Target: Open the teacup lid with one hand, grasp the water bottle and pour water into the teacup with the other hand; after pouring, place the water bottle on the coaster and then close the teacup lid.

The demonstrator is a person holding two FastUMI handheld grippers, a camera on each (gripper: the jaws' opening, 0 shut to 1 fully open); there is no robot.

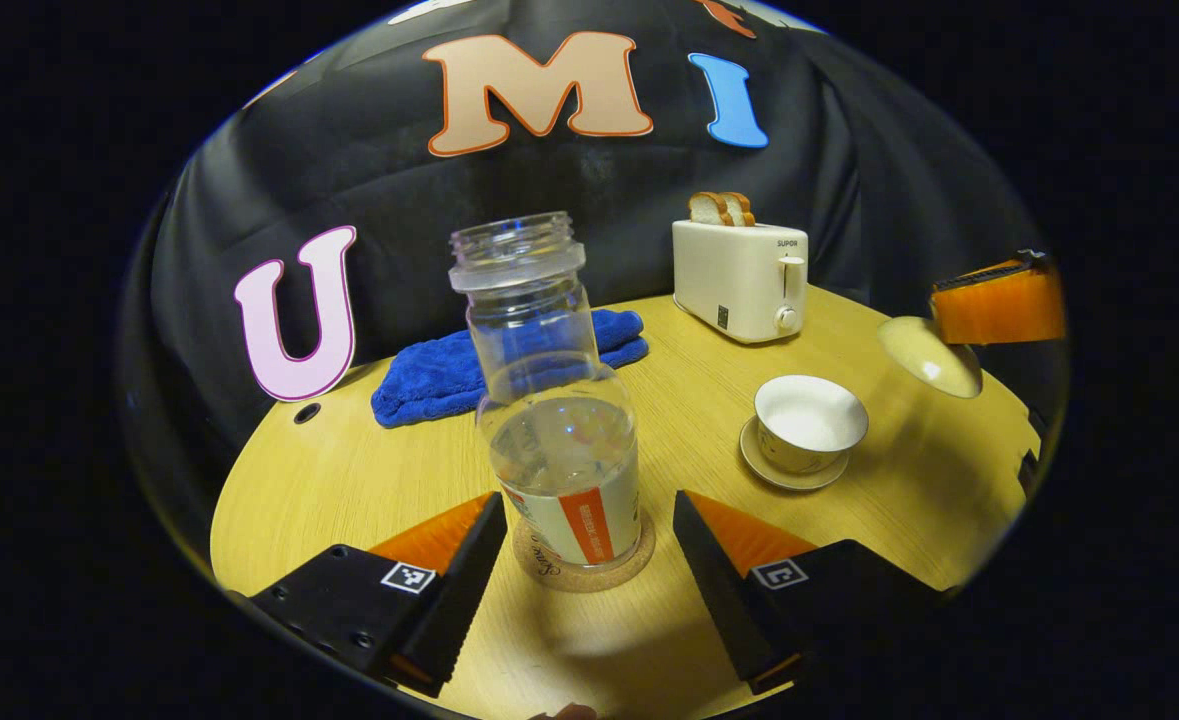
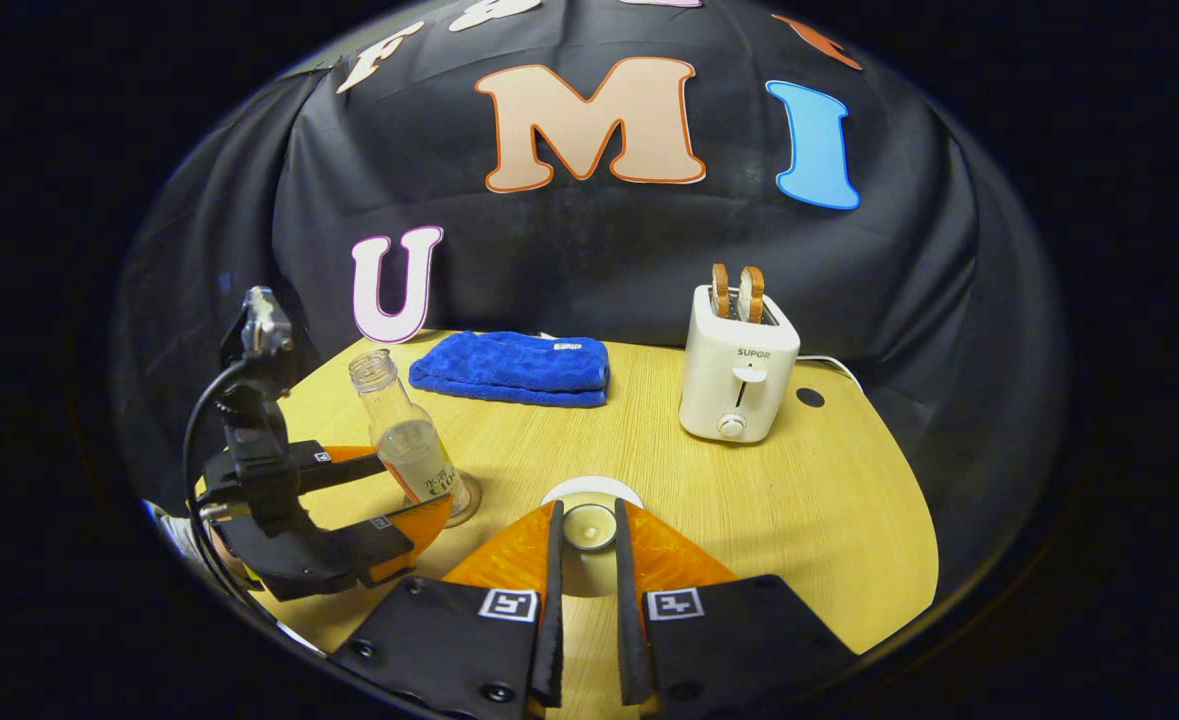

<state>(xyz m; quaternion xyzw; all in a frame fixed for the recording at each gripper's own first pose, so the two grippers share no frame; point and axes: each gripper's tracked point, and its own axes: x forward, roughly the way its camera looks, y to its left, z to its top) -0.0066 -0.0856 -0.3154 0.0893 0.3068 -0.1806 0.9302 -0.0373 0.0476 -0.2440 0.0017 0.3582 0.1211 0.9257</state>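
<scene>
A clear water bottle (image 1: pixel 559 430), cap off and part full, stands on a round cork coaster (image 1: pixel 589 575). My left gripper (image 1: pixel 586 498) is open, one finger on each side of the bottle's base, with a gap on both sides. To the right, the white teacup (image 1: pixel 809 420) sits uncovered on its saucer (image 1: pixel 794 478). Its lid (image 1: pixel 929 355) hangs in the air beyond it, held by my right gripper (image 1: pixel 989 310). In the right gripper view, my right gripper (image 2: pixel 587 508) is shut on the lid (image 2: pixel 589 490), and the left gripper (image 2: pixel 409 495) brackets the bottle (image 2: pixel 404 440).
A white toaster (image 1: pixel 739 280) with two bread slices stands at the back of the round wooden table (image 1: pixel 349 480). A folded blue towel (image 1: pixel 469 370) lies behind the bottle. There is a small hole (image 1: pixel 306 412) in the tabletop near the far left edge.
</scene>
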